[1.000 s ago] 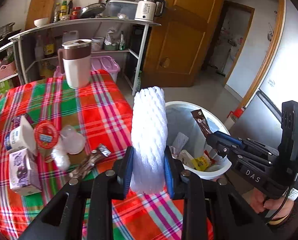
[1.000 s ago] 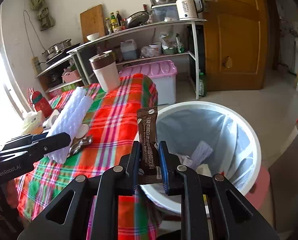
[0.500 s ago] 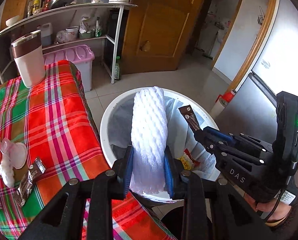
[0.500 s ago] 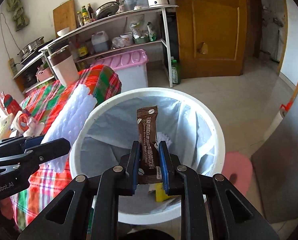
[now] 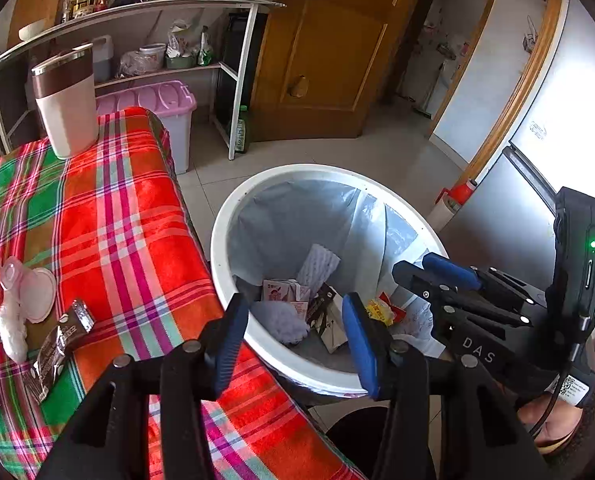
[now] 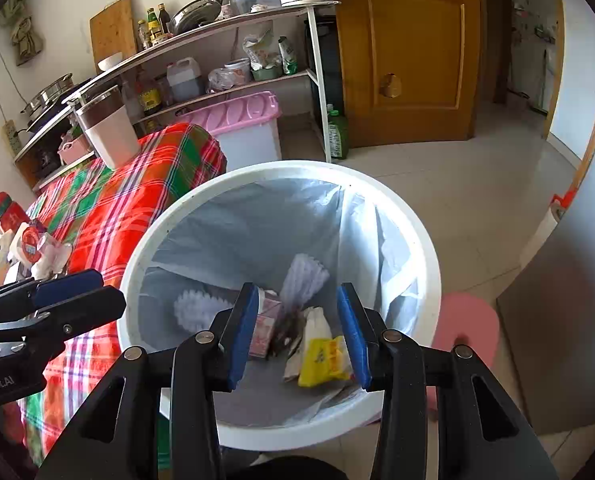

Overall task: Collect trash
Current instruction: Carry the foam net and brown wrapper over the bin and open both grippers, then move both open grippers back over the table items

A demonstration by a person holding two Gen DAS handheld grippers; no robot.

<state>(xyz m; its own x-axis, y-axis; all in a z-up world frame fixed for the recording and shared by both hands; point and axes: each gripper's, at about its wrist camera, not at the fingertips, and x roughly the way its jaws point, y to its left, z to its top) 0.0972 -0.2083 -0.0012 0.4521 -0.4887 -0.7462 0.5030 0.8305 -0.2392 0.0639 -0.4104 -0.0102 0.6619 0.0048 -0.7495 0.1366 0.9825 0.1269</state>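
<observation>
White foam net sleeve (image 6: 201, 310) now lies in the bottom of the white trash bin (image 6: 169, 216), on its side, long axis roughly level and running left to right in the right wrist view; half a second ago it stood upright, clamped in the left gripper (image 5: 293, 330). Brown coffee sachet (image 5: 320, 304) has also gone from the right gripper (image 6: 297, 334); a dark strip among the litter is probably it, lying tilted, but its print cannot be read and its far end is buried under a white wrapper. Both sets of jaws have just been opening and now stand apart with nothing between the blue pads, both held over the bin's mouth. In the left wrist view the sleeve is mostly hidden behind the left finger, showing only as a pale lump. Second, ridged foam piece (image 6: 303, 278) leans upright against the grey liner. Yellow packet (image 6: 321, 360) and a pink-and-white carton (image 5: 283, 292) lie beside them. Bin stands on the floor, just beside the plaid-covered table (image 5: 109, 216), where another brown wrapper (image 5: 57, 348) remains near the edge. White tumbler (image 5: 67, 100) at the far end of the table.
</observation>
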